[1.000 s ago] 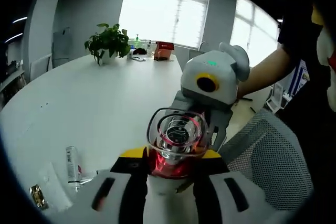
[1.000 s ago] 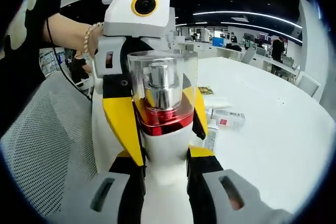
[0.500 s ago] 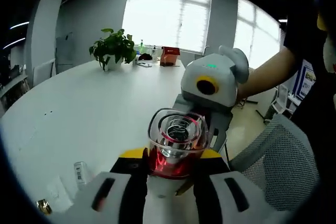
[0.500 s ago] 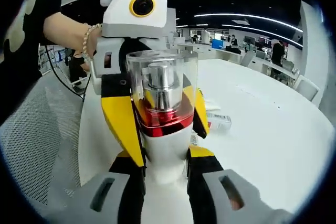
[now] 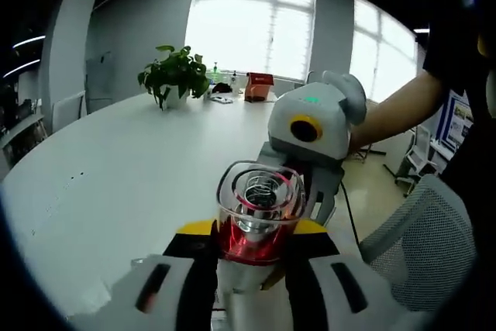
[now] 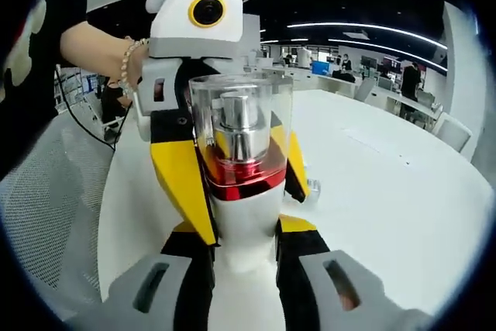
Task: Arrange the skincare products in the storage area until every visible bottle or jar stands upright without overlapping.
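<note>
Both grippers clamp 1 bottle [image 5: 252,226] between them, held in the air above the white table [image 5: 124,184]. Left gripper [image 5: 249,284] jaws closed on its white body; right gripper [image 6: 242,265] jaws likewise, from the opposite side. Bottle: white lower body, shiny red metallic collar, silver pump head under a clear plastic cap. Small item [image 6: 314,187] lies on the table behind; identity unclear. Potted plant [image 5: 174,75] at far edge.

No lettering, label or number is legible on the pump bottle [image 6: 242,153], the grippers or the white table [image 5: 116,176].
</note>
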{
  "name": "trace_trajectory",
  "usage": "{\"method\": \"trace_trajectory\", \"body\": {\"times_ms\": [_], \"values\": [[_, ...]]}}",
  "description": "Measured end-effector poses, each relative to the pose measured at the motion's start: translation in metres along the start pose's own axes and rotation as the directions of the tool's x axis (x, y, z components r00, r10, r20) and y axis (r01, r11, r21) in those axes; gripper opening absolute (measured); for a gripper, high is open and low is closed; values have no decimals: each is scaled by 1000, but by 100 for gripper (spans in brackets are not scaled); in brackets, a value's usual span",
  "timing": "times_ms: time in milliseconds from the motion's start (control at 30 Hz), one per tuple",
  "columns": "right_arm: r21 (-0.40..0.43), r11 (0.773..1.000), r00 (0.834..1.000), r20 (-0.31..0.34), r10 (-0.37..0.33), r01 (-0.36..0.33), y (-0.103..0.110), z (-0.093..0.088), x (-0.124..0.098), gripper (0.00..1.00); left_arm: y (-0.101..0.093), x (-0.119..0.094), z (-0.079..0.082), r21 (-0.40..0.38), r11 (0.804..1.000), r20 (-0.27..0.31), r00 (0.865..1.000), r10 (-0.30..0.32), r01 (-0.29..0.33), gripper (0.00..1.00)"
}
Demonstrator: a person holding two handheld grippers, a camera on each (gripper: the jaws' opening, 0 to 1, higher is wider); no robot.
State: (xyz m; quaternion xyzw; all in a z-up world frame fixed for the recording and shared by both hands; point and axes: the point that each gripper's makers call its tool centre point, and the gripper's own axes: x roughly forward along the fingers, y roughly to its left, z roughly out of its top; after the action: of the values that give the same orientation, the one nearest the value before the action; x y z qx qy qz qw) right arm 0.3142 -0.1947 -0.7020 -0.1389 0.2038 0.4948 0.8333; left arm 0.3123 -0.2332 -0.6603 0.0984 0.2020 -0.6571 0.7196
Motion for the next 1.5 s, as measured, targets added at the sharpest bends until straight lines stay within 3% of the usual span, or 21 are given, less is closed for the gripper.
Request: {"method": "trace_trajectory", "body": {"times_ms": [700,1367,1500], "values": [[-39,995,996,-24,89,-90,-7,-2,2,30,2,4,8,-21,999,20,999,26,-26,27],[8,1000,1000,6,15,-15,-13,-4,2,30,10,0,-2,-11,999,-21,999,40,-40,26],[49,999,1000,0,-9,9,-14,-5,2,30,10,-1,1,-13,999,-15,999,46,-46,28]]}}
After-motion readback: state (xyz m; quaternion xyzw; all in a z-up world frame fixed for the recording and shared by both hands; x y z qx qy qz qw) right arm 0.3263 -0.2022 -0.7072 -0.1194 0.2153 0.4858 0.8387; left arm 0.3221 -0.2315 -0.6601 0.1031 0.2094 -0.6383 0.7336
